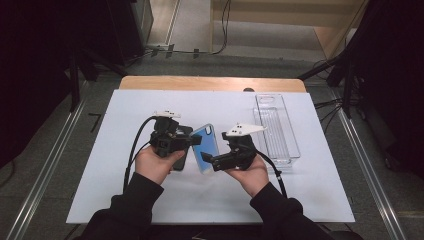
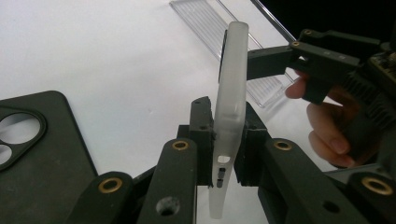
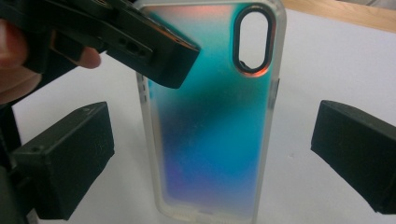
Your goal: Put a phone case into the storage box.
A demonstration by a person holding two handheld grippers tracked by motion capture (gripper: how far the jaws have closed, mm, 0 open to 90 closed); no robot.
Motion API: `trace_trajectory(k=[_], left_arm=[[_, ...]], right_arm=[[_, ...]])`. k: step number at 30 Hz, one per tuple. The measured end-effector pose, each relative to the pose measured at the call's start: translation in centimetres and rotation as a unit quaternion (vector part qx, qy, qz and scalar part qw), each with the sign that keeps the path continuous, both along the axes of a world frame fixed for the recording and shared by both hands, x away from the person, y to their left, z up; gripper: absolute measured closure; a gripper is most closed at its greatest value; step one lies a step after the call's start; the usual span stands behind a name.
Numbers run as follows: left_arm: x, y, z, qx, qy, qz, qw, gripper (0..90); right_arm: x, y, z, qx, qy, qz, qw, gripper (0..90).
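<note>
A translucent phone case (image 1: 206, 148) with a blue-teal back is held up edge-on above the white table. My left gripper (image 2: 228, 140) is shut on its long edge, near the side button cut-outs. My right gripper (image 3: 212, 161) is open, its two pads (image 3: 70, 163) wide apart on either side of the case's lower half and not touching it. In the right gripper view the case's back (image 3: 210, 130) faces the camera, with the camera cut-out at the top right. In the high view both grippers meet at the table's middle, left gripper (image 1: 195, 141) and right gripper (image 1: 209, 160).
A black phone case (image 2: 32, 154) lies flat on the white table sheet (image 1: 125, 175), under the left hand. A clear ribbed plastic tray (image 1: 276, 131) stands at the right. The wooden table edge (image 1: 210, 82) runs along the back.
</note>
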State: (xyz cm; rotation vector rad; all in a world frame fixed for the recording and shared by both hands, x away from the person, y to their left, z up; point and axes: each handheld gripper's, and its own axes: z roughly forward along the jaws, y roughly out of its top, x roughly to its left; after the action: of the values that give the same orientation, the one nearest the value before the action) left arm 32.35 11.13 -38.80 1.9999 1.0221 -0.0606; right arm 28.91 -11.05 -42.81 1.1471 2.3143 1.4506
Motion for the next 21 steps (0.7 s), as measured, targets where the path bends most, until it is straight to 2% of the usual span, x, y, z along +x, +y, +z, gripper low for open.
trace_trajectory(k=[6,19,21], left_arm=[[-0.3,-0.6,-0.1,0.003,0.001,-0.004,1.0,80.7],[-0.7,-1.5,-0.1,0.0,-0.003,-0.014,0.9999,80.6],[-0.8,-1.5,-0.1,-0.002,-0.004,-0.015,0.9999,80.6]], right_arm=[[0.1,0.7,-0.3,-0.012,0.001,-0.017,0.9998,0.0],[0.3,1.5,-0.9,-0.022,0.002,-0.026,0.9994,0.0],[0.2,1.6,-1.0,-0.027,-0.004,-0.026,0.9993,5.5]])
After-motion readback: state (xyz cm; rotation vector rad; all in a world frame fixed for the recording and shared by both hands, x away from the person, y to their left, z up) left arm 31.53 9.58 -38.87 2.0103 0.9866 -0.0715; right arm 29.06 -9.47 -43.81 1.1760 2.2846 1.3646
